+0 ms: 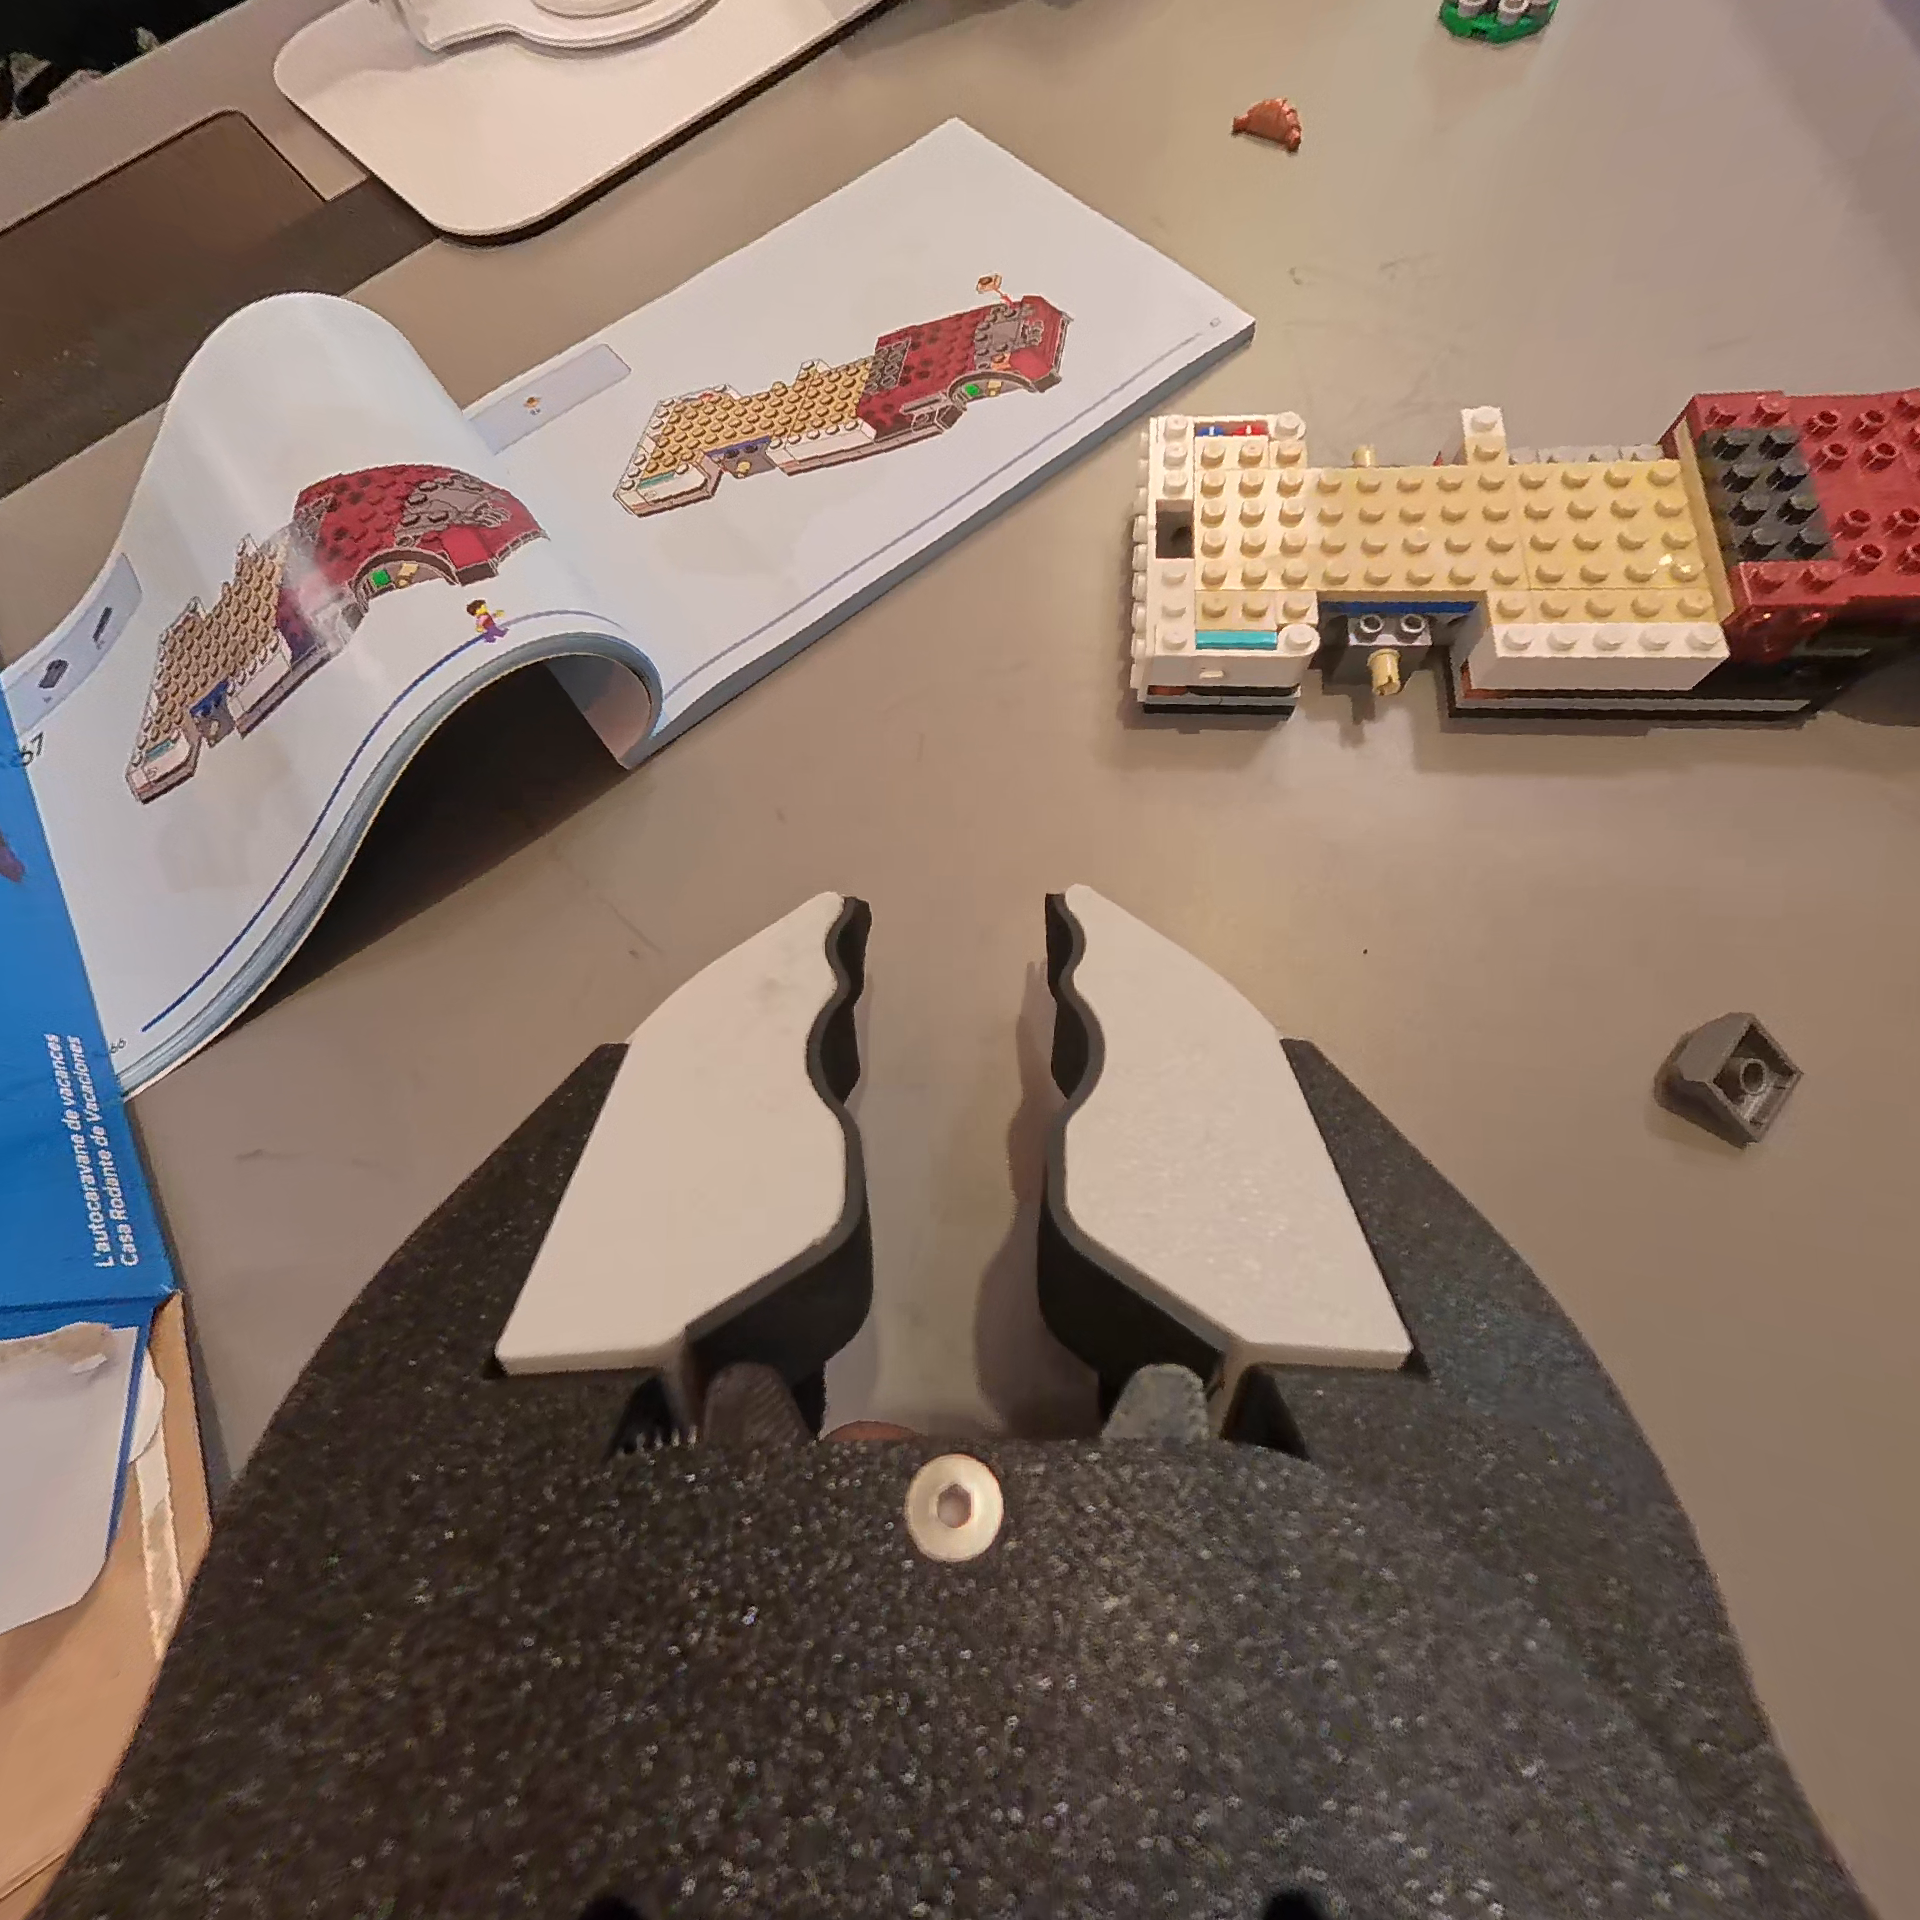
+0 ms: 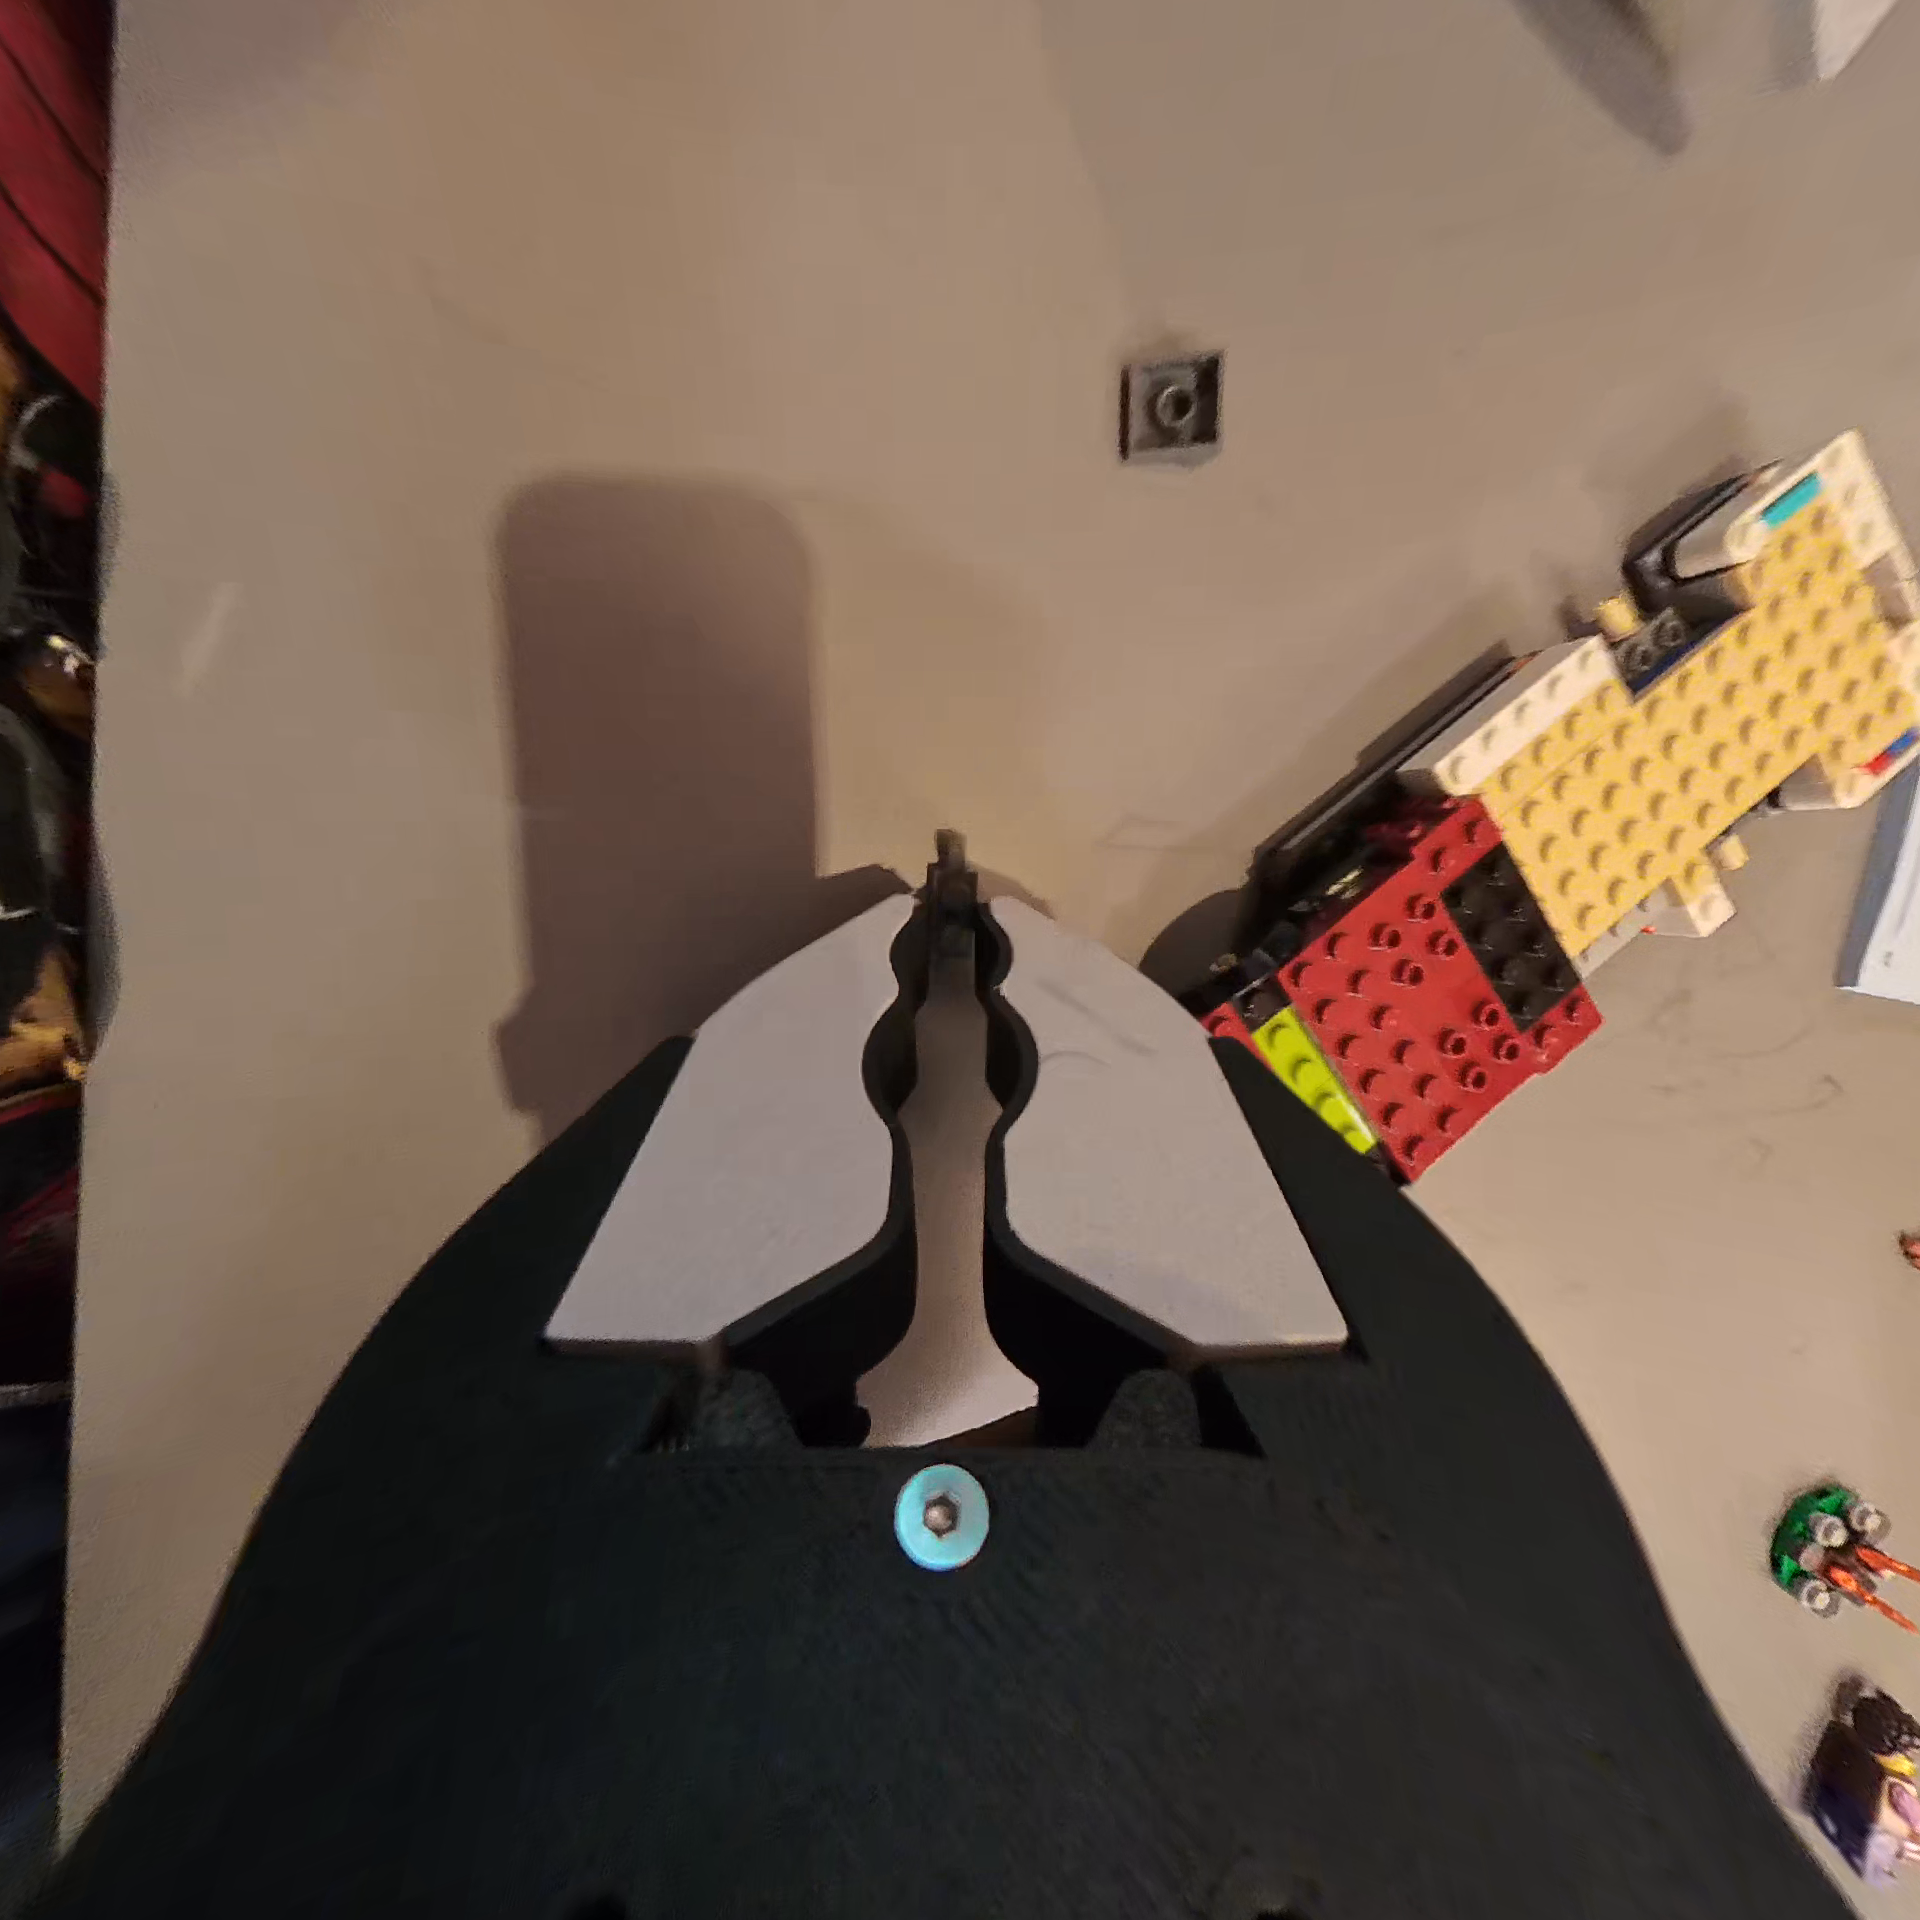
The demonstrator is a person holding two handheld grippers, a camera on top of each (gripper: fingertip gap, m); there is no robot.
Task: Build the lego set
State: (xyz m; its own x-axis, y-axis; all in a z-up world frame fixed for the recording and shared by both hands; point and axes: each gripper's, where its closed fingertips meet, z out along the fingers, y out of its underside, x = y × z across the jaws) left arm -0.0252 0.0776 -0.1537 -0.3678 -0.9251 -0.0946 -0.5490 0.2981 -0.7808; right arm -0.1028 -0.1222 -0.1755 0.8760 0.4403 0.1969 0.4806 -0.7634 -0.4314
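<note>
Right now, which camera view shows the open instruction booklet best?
The left wrist view. There the instruction booklet lies open on the table, both pages visible, left of the brick model. The right wrist view shows only a pale blue-white corner at its right edge, probably the booklet.

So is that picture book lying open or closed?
Open. The booklet lies spread on the table, two picture pages showing, its left pages curling upward.

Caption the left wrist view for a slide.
Open tongs hover over a bare table between an instruction booklet, a brick model and a loose grey brick.
</note>
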